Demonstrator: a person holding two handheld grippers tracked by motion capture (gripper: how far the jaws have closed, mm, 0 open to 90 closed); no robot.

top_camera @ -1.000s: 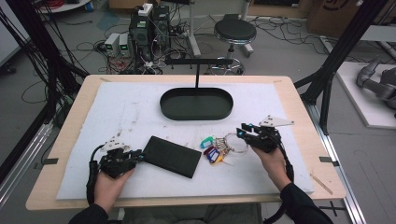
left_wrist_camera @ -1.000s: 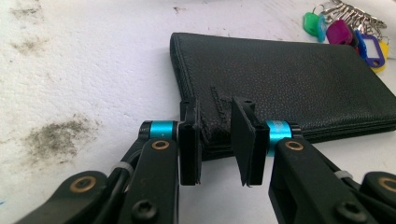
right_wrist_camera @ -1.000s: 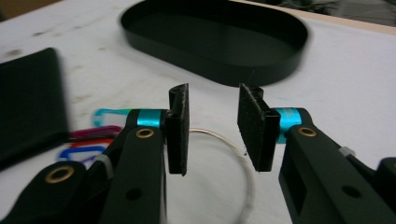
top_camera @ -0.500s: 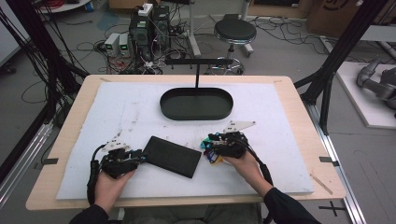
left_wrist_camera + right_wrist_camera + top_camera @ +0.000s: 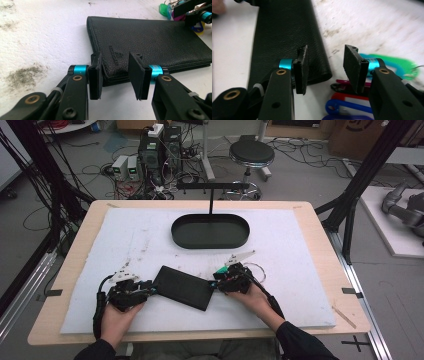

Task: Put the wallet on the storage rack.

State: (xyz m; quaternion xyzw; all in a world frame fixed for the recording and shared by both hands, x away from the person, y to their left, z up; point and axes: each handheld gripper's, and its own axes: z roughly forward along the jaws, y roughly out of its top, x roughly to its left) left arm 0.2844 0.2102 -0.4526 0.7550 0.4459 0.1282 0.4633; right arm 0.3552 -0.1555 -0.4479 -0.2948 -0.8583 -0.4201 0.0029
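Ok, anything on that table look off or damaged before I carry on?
Nothing looks damaged or spilled. The black wallet lies askew on the white mat, and the mat shows grey smudges. The bunch of coloured key tags sits at the wallet's corner, under the right gripper. The oval tray is empty.

One black wallet (image 5: 183,287), one oval tray (image 5: 210,231), one bunch of key tags (image 5: 352,100), two grippers.

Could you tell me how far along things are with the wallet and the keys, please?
Nothing looks finished: the oval tray holds nothing. The wallet lies flat on the white mat. The left claw, open, brackets its corner; the right claw hangs open over the key tags. Gripping and moving either item remains.
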